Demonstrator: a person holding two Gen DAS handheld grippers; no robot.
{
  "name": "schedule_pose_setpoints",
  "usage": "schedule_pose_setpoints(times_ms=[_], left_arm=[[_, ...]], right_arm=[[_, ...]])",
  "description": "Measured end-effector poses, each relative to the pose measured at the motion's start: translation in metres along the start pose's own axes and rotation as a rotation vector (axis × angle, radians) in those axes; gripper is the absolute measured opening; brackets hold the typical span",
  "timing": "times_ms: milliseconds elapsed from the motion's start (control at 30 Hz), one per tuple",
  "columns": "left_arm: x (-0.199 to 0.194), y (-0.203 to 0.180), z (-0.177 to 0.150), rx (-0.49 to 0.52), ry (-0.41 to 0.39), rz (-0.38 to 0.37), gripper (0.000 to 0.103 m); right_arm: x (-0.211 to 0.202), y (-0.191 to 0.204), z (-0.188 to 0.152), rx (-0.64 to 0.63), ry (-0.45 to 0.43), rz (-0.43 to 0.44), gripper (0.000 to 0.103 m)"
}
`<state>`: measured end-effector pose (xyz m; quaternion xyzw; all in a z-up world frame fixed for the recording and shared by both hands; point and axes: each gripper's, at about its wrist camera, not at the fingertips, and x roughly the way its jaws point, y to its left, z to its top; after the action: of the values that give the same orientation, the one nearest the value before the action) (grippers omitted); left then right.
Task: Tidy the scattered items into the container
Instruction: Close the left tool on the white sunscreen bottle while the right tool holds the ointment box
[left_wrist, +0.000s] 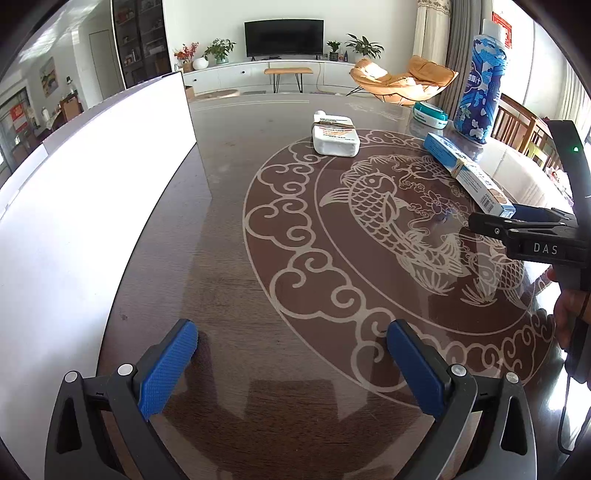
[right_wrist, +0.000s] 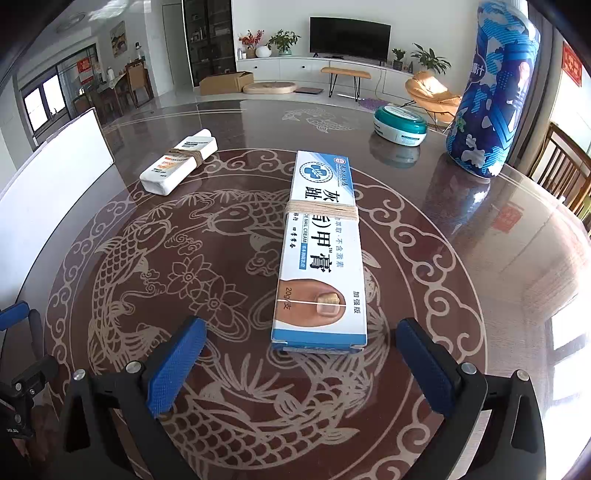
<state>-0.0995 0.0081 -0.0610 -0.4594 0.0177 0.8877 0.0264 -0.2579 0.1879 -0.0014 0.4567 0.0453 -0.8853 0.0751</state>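
Note:
A blue-and-white nail cream box (right_wrist: 321, 251) bound with string lies flat on the table, pointing away from me. Its near end reaches just between the open fingers of my right gripper (right_wrist: 301, 328), and the pads stand clear of its sides. The same box (left_wrist: 467, 171) shows in the left wrist view with the right gripper (left_wrist: 517, 221) at its end. A white bottle (right_wrist: 179, 164) (left_wrist: 335, 136) with a rubber band lies further back. The white container (left_wrist: 92, 184) (right_wrist: 55, 184) stands at the left. My left gripper (left_wrist: 291, 332) is open over bare table.
A teal round tin (right_wrist: 400, 123) (left_wrist: 430, 114) and a tall blue patterned can (right_wrist: 491, 92) (left_wrist: 478, 88) stand at the back right. The glossy brown table (left_wrist: 258, 258) bears a fish pattern. Wooden chairs (right_wrist: 565, 177) sit past its right edge.

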Motion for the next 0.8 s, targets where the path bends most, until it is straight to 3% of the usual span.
schedule_pose_setpoints(times_ms=[433,733,767,800], left_arm=[[0.076,-0.013,0.109,0.084,-0.001,-0.064,0.103],[0.118,-0.034,0.171,0.084,0.001,-0.062,0.103],[0.119,-0.035,0.173,0.086,-0.005,-0.061,0.099],[0.117,-0.035,0.174,0.088,-0.021,-0.061,0.088]], right_arm=[[0.000,0.000,0.000,0.000,0.000,0.000,0.103],[0.000,0.000,0.000,0.000,0.000,0.000,0.103],[0.000,0.000,0.000,0.000,0.000,0.000,0.103],[0.000,0.000,0.000,0.000,0.000,0.001,0.103]])
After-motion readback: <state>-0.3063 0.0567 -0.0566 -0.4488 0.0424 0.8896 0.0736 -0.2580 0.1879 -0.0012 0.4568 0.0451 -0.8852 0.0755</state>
